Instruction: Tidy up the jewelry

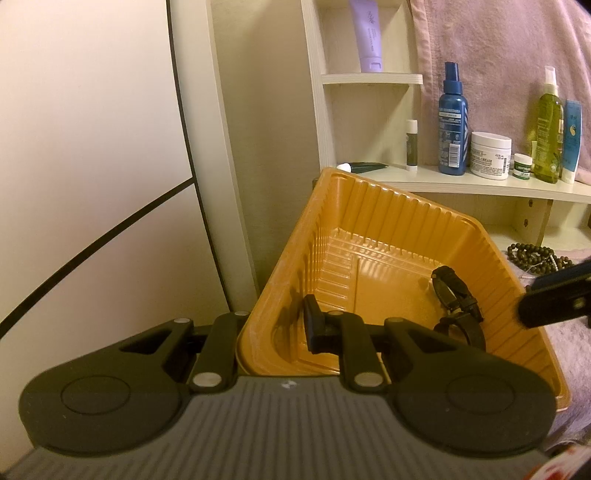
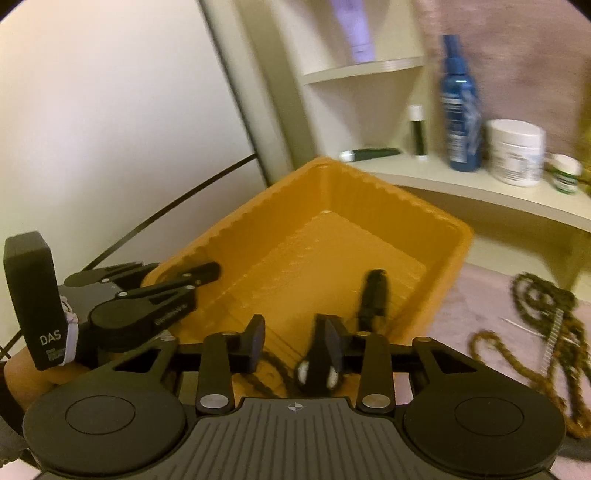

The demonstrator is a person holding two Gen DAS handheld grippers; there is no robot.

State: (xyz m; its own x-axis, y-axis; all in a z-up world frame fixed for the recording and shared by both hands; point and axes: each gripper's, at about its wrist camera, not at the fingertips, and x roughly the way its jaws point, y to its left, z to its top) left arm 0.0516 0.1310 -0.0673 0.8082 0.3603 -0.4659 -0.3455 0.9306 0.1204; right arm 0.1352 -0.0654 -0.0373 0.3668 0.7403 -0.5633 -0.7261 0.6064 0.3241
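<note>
While my left tongs [image 1: 273, 325] clamp the near-left wall of the orange tray [image 1: 369, 206], one finger [image 1: 314, 325] sits inside the tray and the other is hidden outside the wall. Tray: ribbed plastic, tilted, resting on a pink towel [image 1: 554, 350] over the table.

Contents of tray: one black watch [image 1: 456, 291], lying against the right wall, strap looped.

Right tongs [image 2: 291, 343]: jaws parted, released, with nothing clearly between the fingers; they hover over the tray's near edge. In the right view, the watch [image 2: 373, 295] lies just ahead of them, blurred. A dark strand shows on the tray floor below the fingers; I cannot tell what it is.

Outside tray, on towel to the right: brown bead necklace [image 2: 532, 332], in loose coils, with a small white beaded piece [image 2: 552, 338] across it. From the left view, only part of the beads [image 1: 535, 254] shows, behind the right tongs [image 1: 554, 299].

Shelf [image 1: 461, 184] behind the tray: blue spray bottle [image 1: 452, 122], white cream jar [image 1: 491, 155], small green-labelled jar [image 1: 522, 166], green pump bottle [image 1: 550, 125], lip balm stick [image 1: 411, 144], dark tube lying flat [image 1: 365, 167]. Upper shelf: lilac tube [image 1: 367, 33].
</note>
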